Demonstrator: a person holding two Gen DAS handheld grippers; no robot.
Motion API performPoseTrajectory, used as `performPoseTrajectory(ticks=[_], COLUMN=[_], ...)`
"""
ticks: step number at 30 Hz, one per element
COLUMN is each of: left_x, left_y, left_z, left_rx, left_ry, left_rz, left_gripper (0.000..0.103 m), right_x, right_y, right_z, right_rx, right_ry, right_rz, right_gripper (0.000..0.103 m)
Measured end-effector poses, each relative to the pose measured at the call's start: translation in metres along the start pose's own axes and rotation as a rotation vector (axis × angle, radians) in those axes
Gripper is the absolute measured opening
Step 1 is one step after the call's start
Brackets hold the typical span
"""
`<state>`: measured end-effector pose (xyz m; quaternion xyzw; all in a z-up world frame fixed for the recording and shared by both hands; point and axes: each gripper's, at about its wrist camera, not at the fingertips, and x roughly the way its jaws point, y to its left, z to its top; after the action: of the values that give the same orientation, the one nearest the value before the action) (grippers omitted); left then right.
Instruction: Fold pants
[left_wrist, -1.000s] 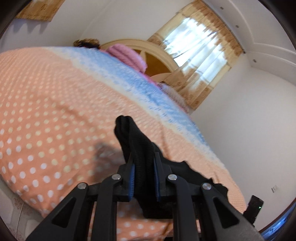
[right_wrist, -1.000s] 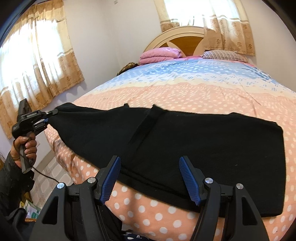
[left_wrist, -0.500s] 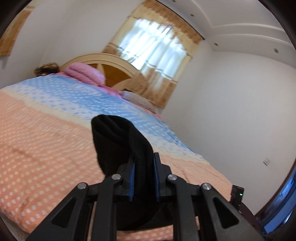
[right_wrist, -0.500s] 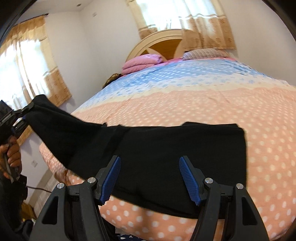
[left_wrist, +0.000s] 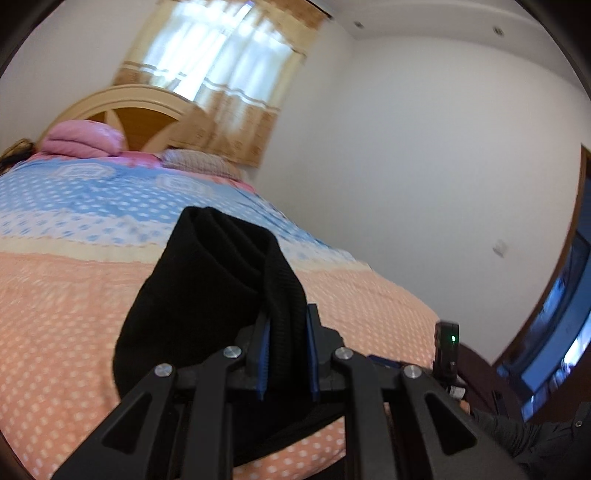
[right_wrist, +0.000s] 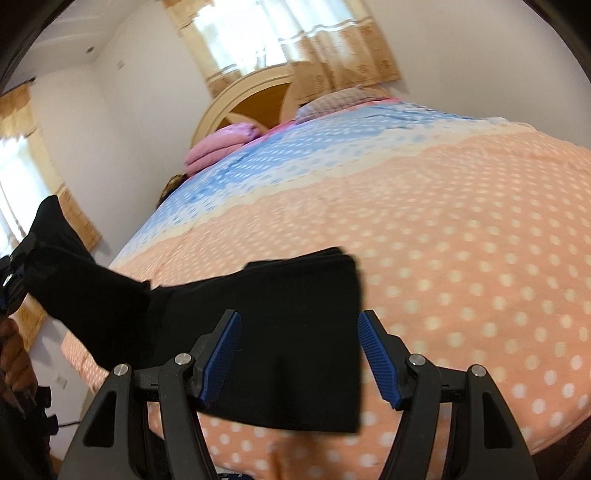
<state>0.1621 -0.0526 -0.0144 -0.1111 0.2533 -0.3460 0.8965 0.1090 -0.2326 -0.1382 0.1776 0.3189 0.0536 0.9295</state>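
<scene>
Left claw (left_wrist: 286, 354) is clenched on a thick bunch of the black pants (left_wrist: 207, 295), the blue pads (left_wrist: 263, 363) pressing the knit fabric from both sides, and the cloth bulges up above the fingers in a rounded fold. In the right wrist view that same end of the pants (right_wrist: 258, 332) is lifted clear of the bed (right_wrist: 461, 240) at the far left, where the left claw (right_wrist: 16, 269) and the hand (right_wrist: 14, 358) carrying it sit at the frame's edge. From there the black cloth slopes down to the right and lies flat on the orange polka-dot bedspread, its right end stacked in layers with a straight edge.

Right claw (right_wrist: 299, 356) is released, jaws standing wide, blue pads (right_wrist: 380, 363) apart; the flat part of the pants lies beyond and beneath the gap, with no pad pressing on it. It hovers at the near edge of the bed.

Far up the bed, a pink folded quilt (right_wrist: 218, 149) and a checked pillow (right_wrist: 332, 101) rest against the curved headboard (right_wrist: 258, 94), with a curtained window (right_wrist: 266, 33) behind. The left wrist view shows a small black device with a green light (left_wrist: 447, 350) just right of the claw.
</scene>
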Motion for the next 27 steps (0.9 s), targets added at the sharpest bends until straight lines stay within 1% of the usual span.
performPoseTrajectory(ticks=[4, 5, 7, 10, 14, 16, 18, 20, 21, 22, 23, 25, 27], left_x=[0.032, 0.037, 0.055, 0.089, 0.13, 0.139, 0.141, 0.134, 0.128, 0.122, 0.112, 0.09, 0.074], left_y=[-0.03, -0.035, -0.045, -0.054, -0.059, -0.064, -0.07, -0.079, -0.083, -0.087, -0.095, -0.099, -0.095], left_z=[0.002, -0.002, -0.007, -0.026, -0.059, -0.068, -0.078, -0.079, -0.078, -0.078, -0.077, -0.076, -0.075], left_rx=[0.059, 0.073, 0.1, 0.132, 0.172, 0.209, 0.243, 0.246, 0.251, 0.265, 0.288, 0.322, 0.319], left_ry=[0.072, 0.09, 0.14, 0.234, 0.345, 0.364, 0.363, 0.34, 0.33, 0.311, 0.278, 0.215, 0.175], left_rz=[-0.054, -0.065, -0.071, -0.062, -0.021, -0.002, 0.025, 0.017, 0.012, 0.012, 0.018, 0.046, 0.067], left_gripper=[0.017, 0.017, 0.017, 0.017, 0.017, 0.018, 0.021, 0.033, 0.037, 0.047, 0.062, 0.079, 0.08], right_x=[-0.004, -0.004, -0.005, -0.005, -0.007, -0.006, -0.006, -0.004, -0.003, -0.004, -0.005, -0.006, -0.009], right_y=[-0.023, -0.026, -0.034, -0.042, -0.051, -0.053, -0.053, -0.054, -0.054, -0.054, -0.054, -0.053, -0.05], right_z=[0.005, 0.006, 0.009, 0.012, 0.014, 0.014, 0.014, 0.014, 0.014, 0.014, 0.013, 0.013, 0.013], right_rx=[0.056, 0.068, 0.097, 0.126, 0.152, 0.158, 0.155, 0.152, 0.15, 0.147, 0.147, 0.151, 0.156], right_ry=[-0.02, -0.024, -0.027, -0.032, -0.041, -0.042, -0.044, -0.041, -0.042, -0.044, -0.046, -0.043, -0.044], right_rz=[-0.03, -0.035, -0.039, -0.037, -0.039, -0.036, -0.031, -0.02, -0.016, -0.014, -0.013, -0.004, 0.014], right_gripper=[0.067, 0.067, 0.067, 0.067, 0.067, 0.067, 0.067, 0.067, 0.067, 0.067, 0.067, 0.067, 0.067])
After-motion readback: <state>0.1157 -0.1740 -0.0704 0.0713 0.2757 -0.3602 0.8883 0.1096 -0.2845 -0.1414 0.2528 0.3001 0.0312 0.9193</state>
